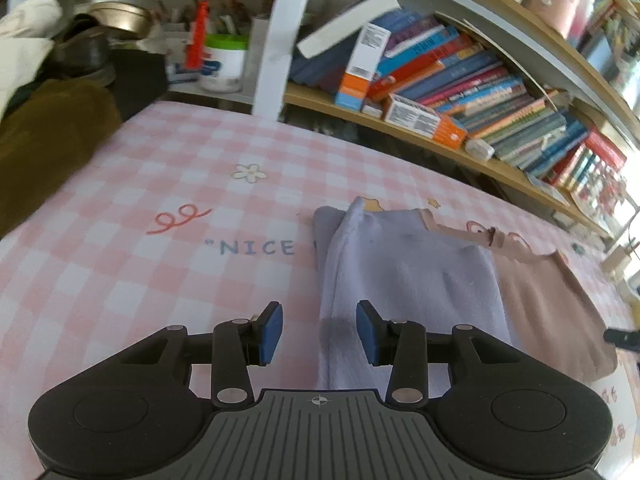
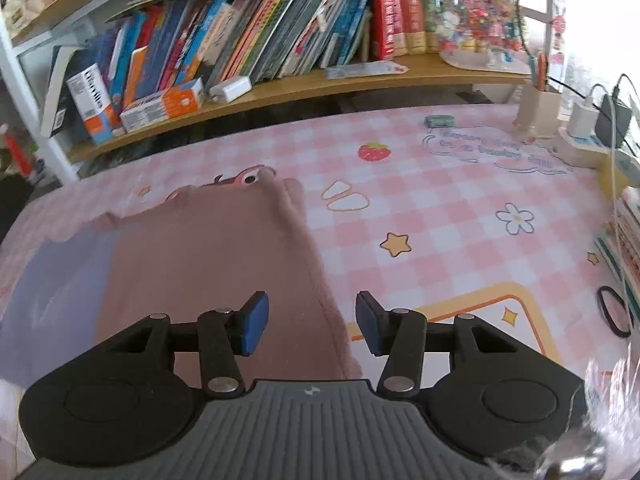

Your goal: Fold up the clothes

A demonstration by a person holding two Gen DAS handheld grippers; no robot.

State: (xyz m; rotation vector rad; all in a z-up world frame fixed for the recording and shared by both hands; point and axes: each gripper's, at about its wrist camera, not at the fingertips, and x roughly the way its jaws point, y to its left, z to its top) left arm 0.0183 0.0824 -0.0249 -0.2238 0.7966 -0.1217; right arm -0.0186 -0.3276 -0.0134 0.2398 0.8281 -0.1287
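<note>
The big surface [image 1: 160, 184] wears a pink and white checked cloth with little drawings of flowers and stars. Behind it runs a long shelf [image 2: 320, 84] packed with books. On the surface lies the garment [image 1: 408, 276], a soft fuzzy thing that is pale purple on one side and dusty pink [image 2: 208, 264] on the other. It already looks folded into a long, narrow shape with straight sides, so I think a good part of the job is done. It may still need one more fold to make it short and neat, and some dark clothes [image 1: 44, 140] piled at the far left corner may be waiting too. The left hand-held gripper [image 1: 319, 332] hangs just above the near end of the purple side, with the left edge of the garment running under the gap between its blue pads. Its jaws are apart and nothing is pinched in them. The right hand-held gripper [image 2: 312, 322] hangs just above the near end of the pink side, with the right edge of the garment under its gap. Its jaws are apart too and hold nothing. A small black hair tie [image 2: 614, 312] lies far off to the right.
</note>
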